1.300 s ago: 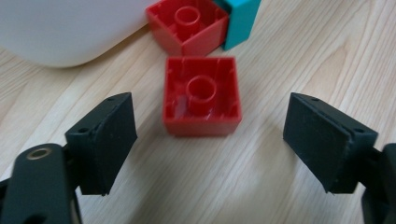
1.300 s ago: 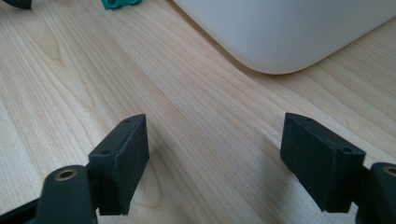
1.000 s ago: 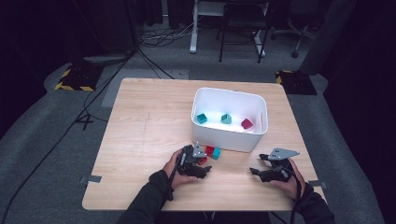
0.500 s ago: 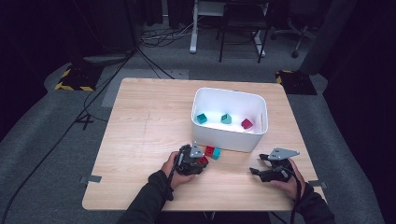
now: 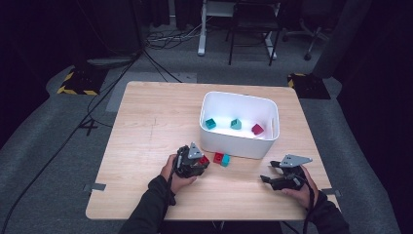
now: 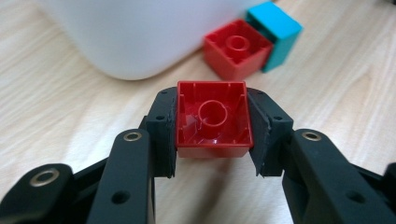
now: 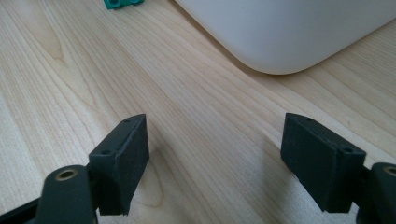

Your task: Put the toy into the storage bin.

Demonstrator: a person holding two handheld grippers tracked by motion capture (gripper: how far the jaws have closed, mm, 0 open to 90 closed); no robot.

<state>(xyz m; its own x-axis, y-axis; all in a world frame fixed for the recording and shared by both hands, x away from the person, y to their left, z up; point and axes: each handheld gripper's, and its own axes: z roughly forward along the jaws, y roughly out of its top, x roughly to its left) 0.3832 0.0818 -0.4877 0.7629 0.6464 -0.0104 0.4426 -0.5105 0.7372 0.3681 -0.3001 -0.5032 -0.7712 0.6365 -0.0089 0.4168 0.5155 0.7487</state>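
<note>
Red plastic, open underside toward the camera: a red brick (image 6: 213,119) sits clamped between the two pads of the left gripper (image 6: 212,126), which press on its left and right sides, its hollow base and round inner tube in plain sight in the left gripper view. The jaws have just been closing onto it. The high view places this gripper (image 5: 194,162) low on the wooden table (image 5: 151,126), just in front of the white bin (image 5: 238,141) and left of its near wall. Just beyond the held brick, a second red brick (image 6: 237,49) lies studs down on the wood, touching a teal block (image 6: 275,30) beside it; both rest near the bin's front wall. Inside the bin lie two teal pieces (image 5: 210,124) (image 5: 235,124) and a dark red one (image 5: 257,129), well apart from each other. The right gripper (image 7: 215,158) hovers low over bare wood to the right, its jaws wide apart with nothing between them, the bin's rounded corner ahead and a green piece (image 7: 123,3) at the frame's top edge.
</note>
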